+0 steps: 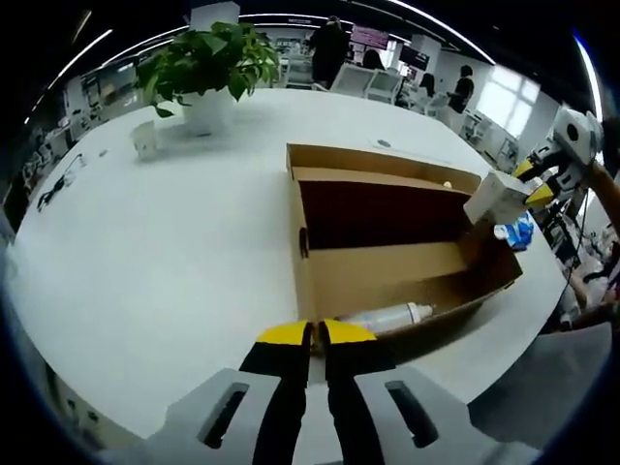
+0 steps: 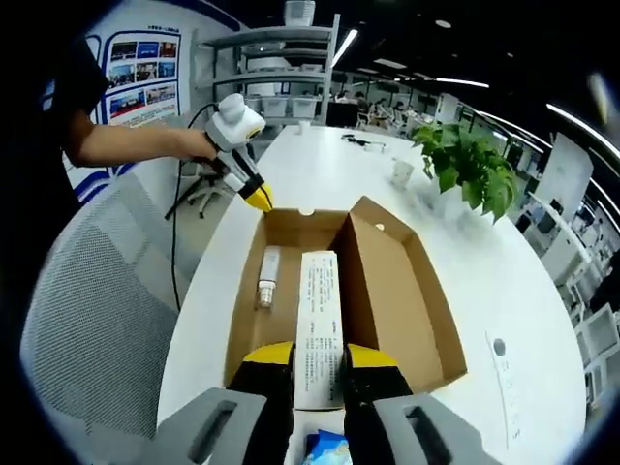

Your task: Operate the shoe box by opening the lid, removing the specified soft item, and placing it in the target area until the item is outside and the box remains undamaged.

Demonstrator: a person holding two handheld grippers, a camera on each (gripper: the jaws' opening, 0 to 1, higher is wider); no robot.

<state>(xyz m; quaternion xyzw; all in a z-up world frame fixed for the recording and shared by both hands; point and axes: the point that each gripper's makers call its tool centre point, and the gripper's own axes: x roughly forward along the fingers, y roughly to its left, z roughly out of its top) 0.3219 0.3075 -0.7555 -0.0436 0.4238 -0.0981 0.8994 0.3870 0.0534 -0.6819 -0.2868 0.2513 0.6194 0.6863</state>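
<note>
shoe box (image 2: 387, 291) open on worktop (image 1: 174, 252) | right claw (image 2: 319, 363) clamped on long white pack (image 2: 320, 325), its axis running to 12 o'clock over the box | left claw (image 1: 314, 334) together, at near box wall | bottle (image 2: 268, 275) lies inside

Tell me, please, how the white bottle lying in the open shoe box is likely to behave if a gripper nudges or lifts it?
The white bottle lies on its side on the box floor, and it looks round, so a nudge would probably roll it. It looks like smooth plastic, so it may slip between the jaws. It looks small and rigid, so it is probably light.
</note>
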